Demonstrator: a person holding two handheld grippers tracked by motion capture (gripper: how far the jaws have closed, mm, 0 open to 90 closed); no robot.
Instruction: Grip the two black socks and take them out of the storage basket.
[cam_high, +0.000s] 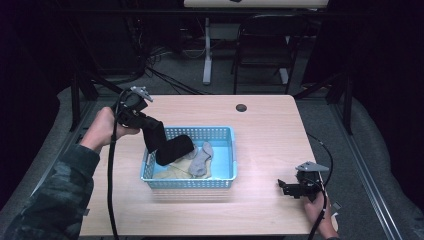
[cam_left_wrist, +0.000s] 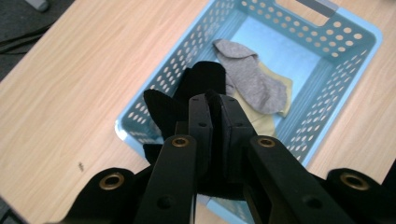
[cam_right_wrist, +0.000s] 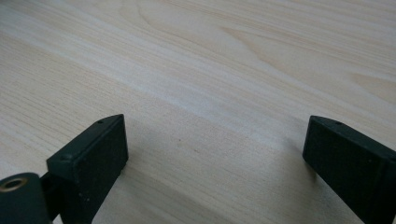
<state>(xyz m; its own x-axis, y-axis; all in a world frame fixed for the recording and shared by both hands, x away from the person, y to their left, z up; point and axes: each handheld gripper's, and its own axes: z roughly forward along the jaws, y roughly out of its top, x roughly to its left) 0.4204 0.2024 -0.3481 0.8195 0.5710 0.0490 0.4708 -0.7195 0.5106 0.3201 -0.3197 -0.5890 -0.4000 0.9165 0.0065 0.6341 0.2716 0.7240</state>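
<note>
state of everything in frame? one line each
left gripper: shut on black sock, held over the basket's edge
right gripper: open, holding nothing, low over the table
black sock: pinched, hanging into basket
grey sock: loose in basket
yellow cloth: flat in basket, under grey sock
basket: upright on table

Bright bench, dark surroundings, soft pictures

In the high view light falls from above on the bench (cam_high: 270, 135) while the room around it sinks into near black; the blue basket (cam_high: 227, 170) casts a faint pale reflection on the wood in front of it. Both gripper views are evenly lit, slightly grainy, with soft shadows beneath the near, blurred jaws
</note>
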